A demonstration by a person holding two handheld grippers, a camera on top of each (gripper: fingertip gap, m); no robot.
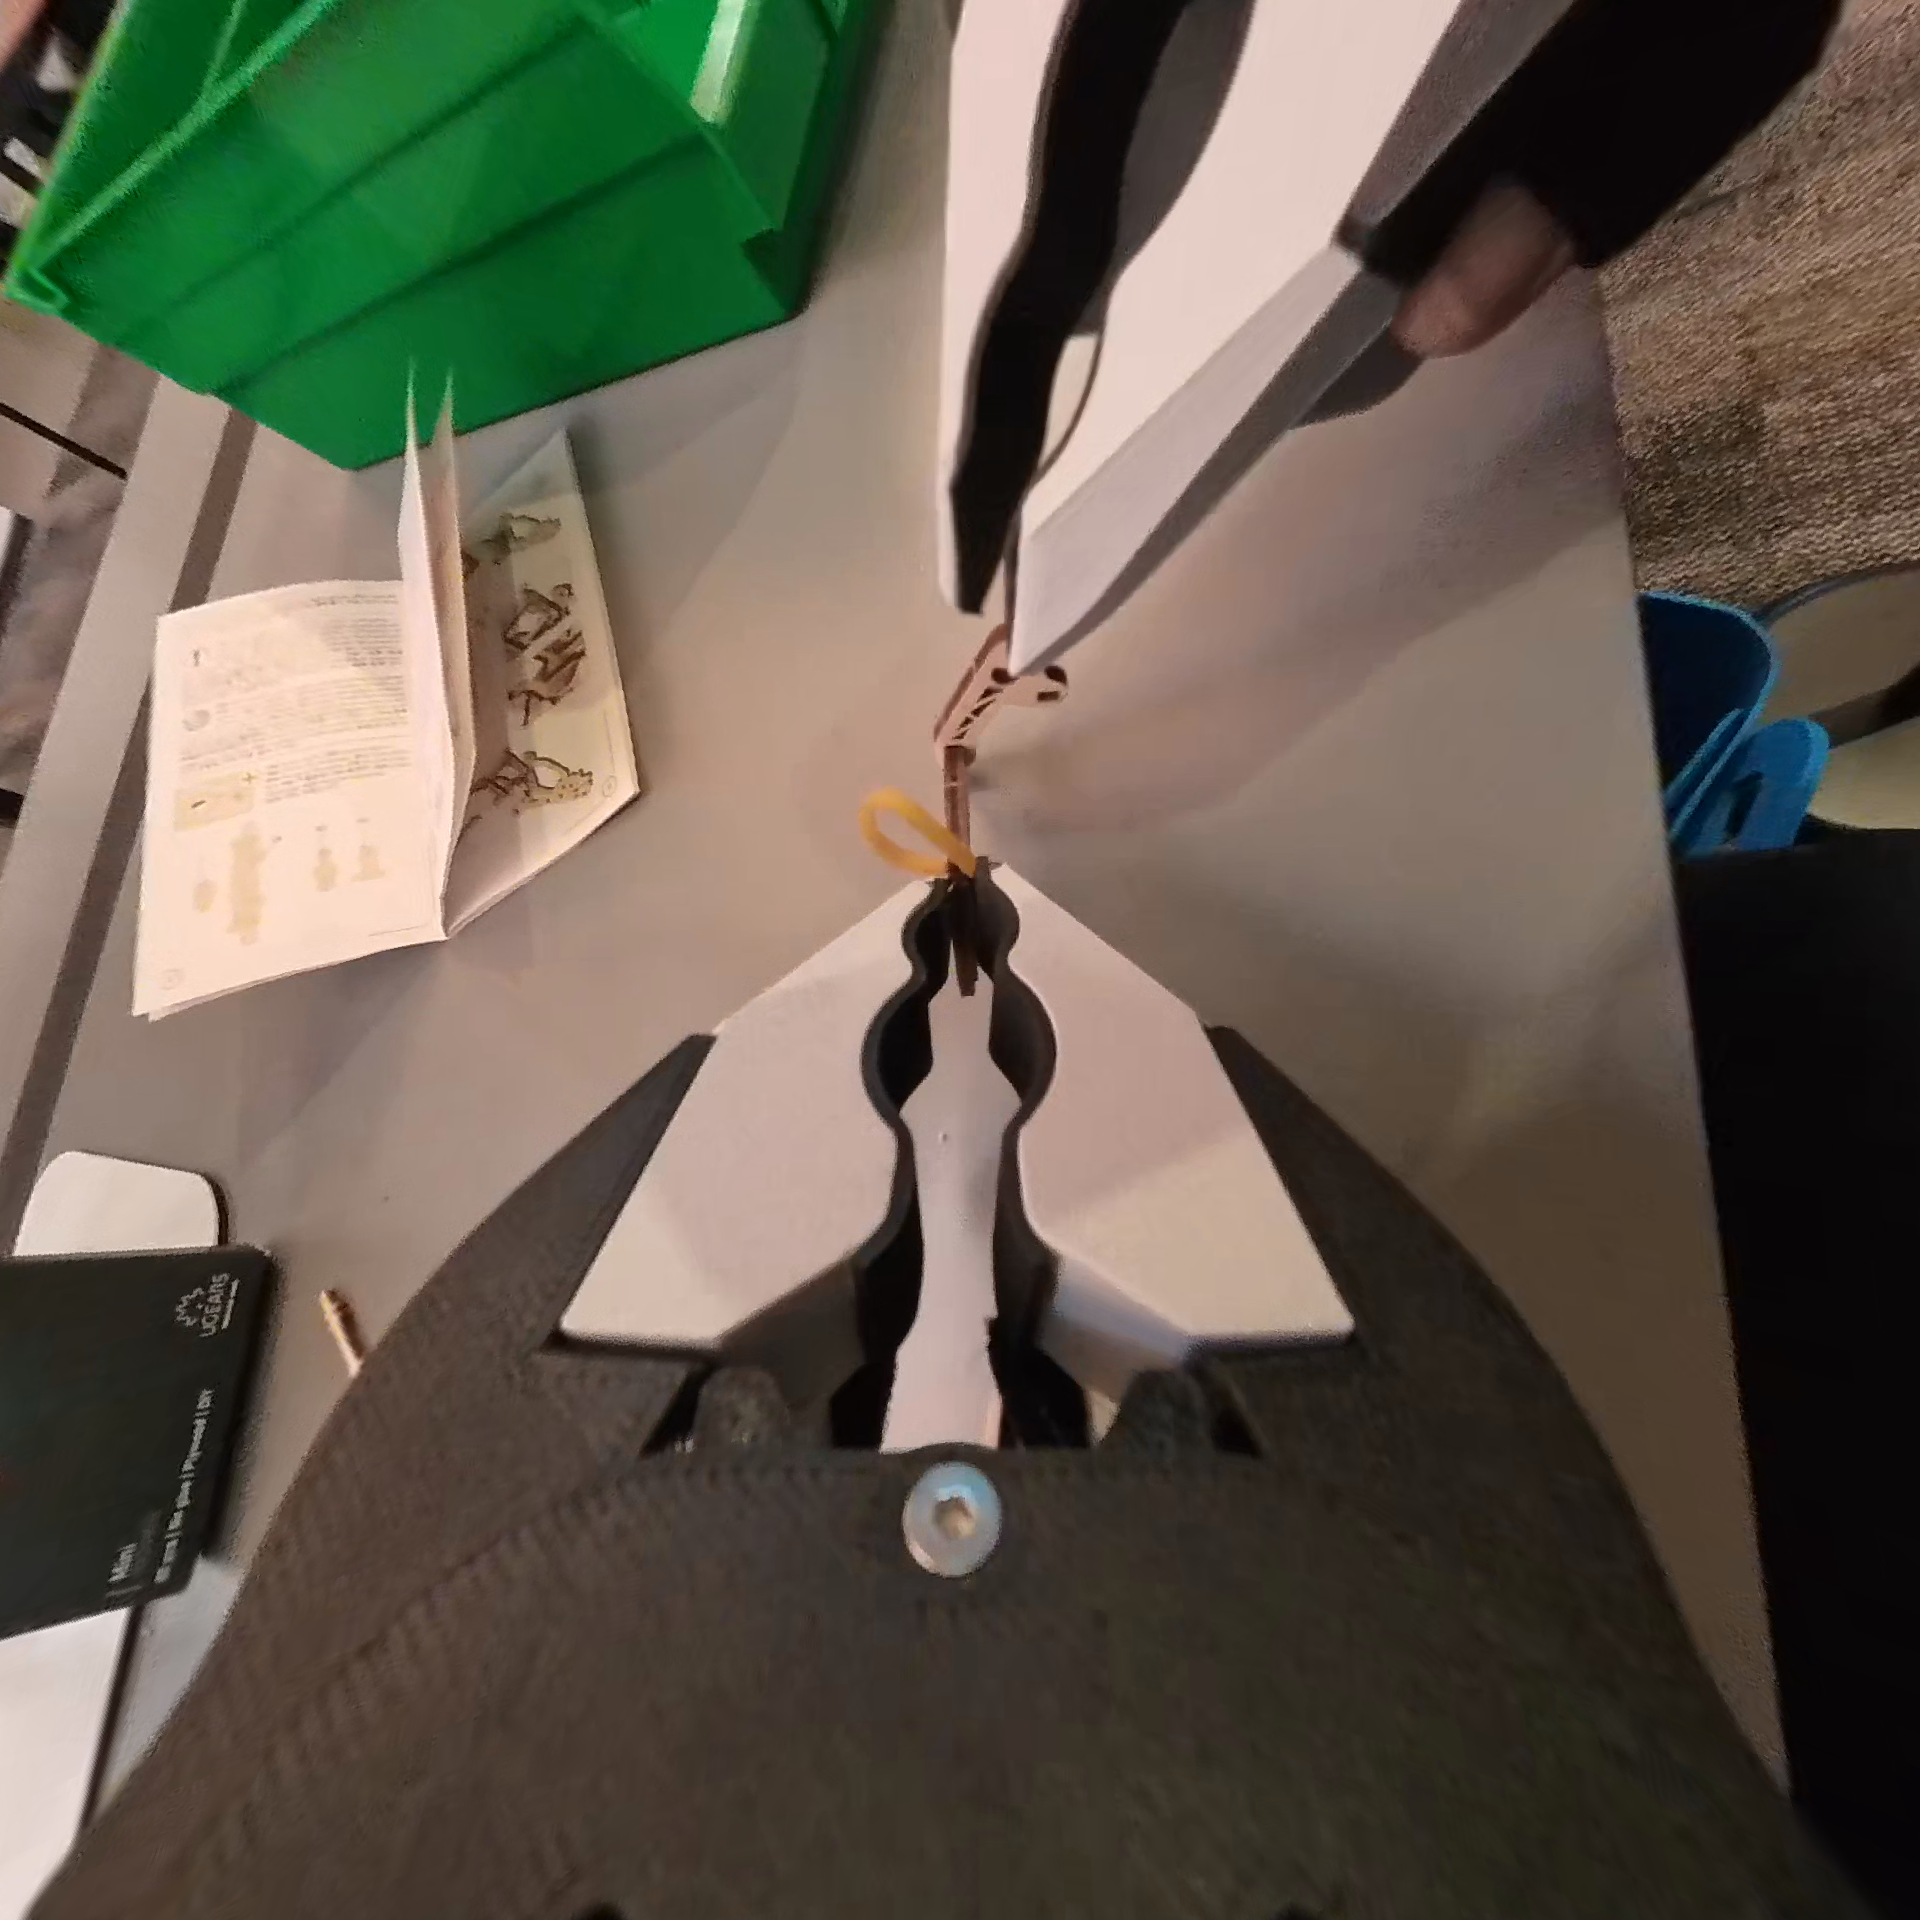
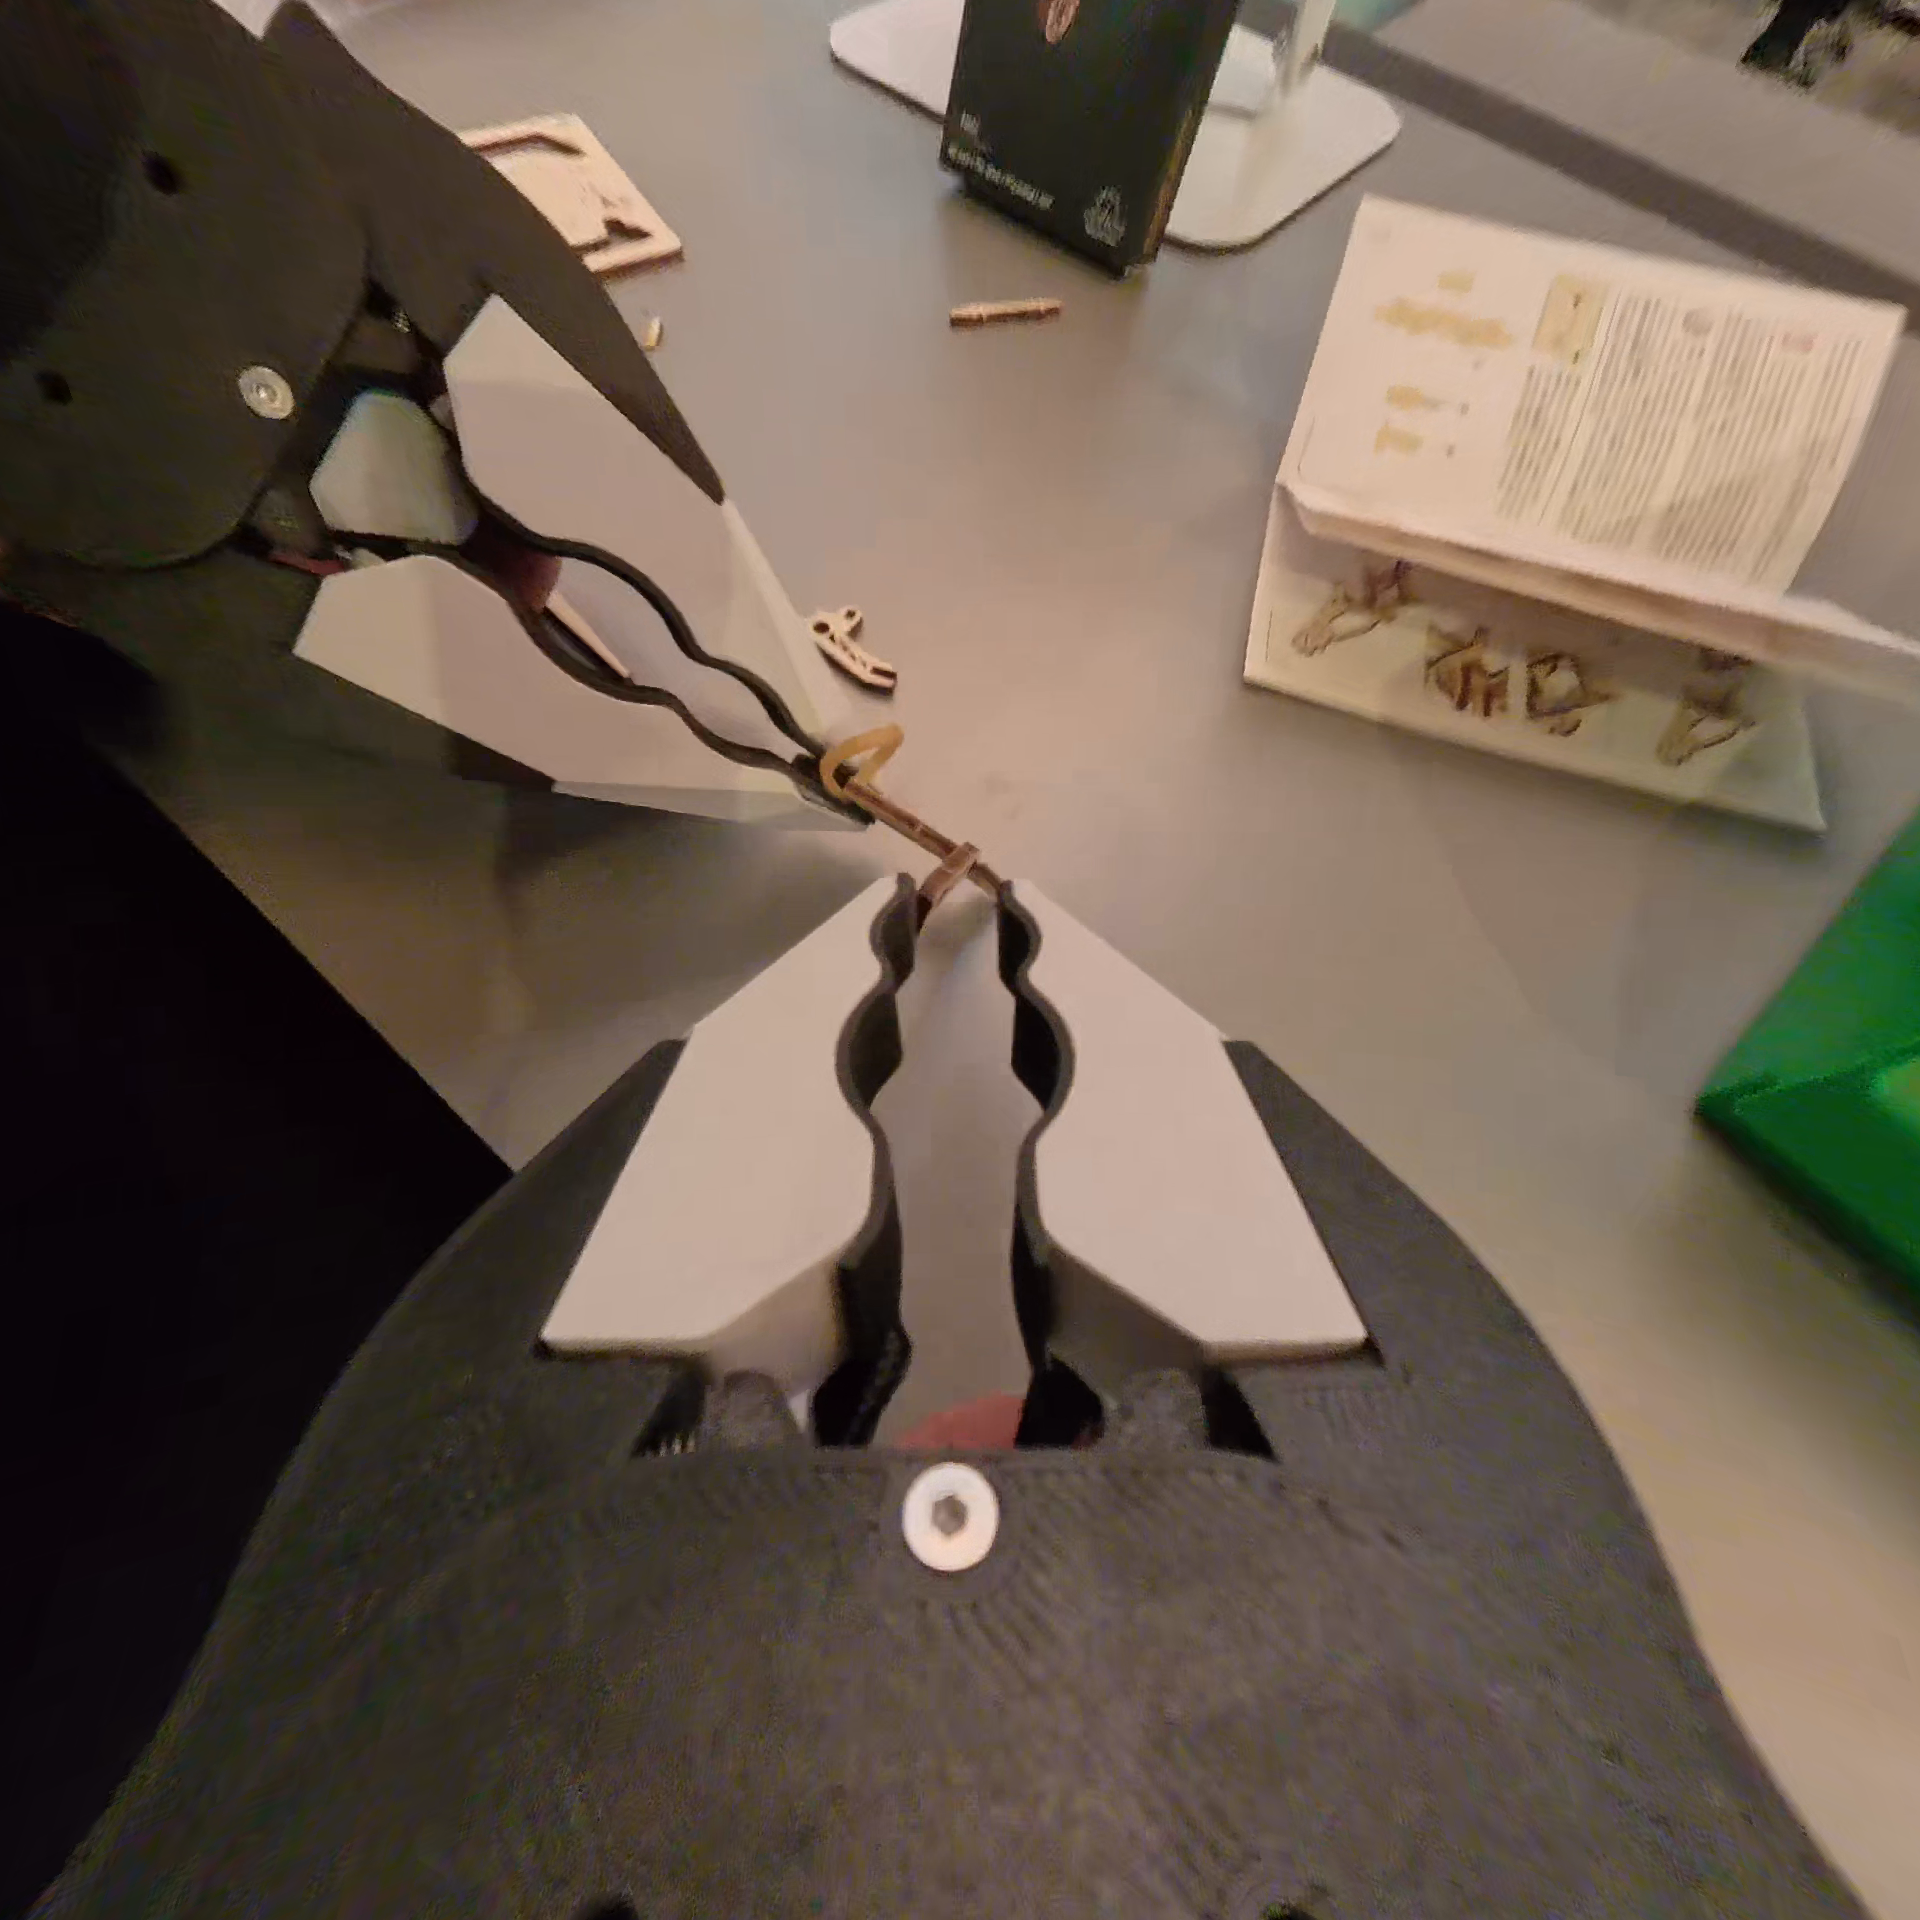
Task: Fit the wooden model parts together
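My left gripper (image 1: 961,894) is shut on the near end of a thin dark wooden stick (image 1: 956,800) with a yellow rubber band (image 1: 899,831) looped at the fingertips. In the right wrist view the left gripper (image 2: 821,790) reaches in from the upper left with the stick (image 2: 914,826) and the band (image 2: 862,748). A small light wooden part (image 2: 948,871) sits across the stick's far end between the tips of my right gripper (image 2: 954,899), which closes on it. In the left wrist view the right gripper (image 1: 1003,629) comes down from the top onto that part (image 1: 987,696). All is held just above the grey table (image 2: 1143,675).
An open instruction booklet (image 2: 1558,499) and a green bin (image 1: 416,208) lie to one side. A black box (image 2: 1081,114), a wooden sheet frame (image 2: 582,197), a dowel (image 2: 1003,312) and a loose wooden part (image 2: 854,644) are on the table. Blue objects (image 1: 1714,727) sit past the table edge.
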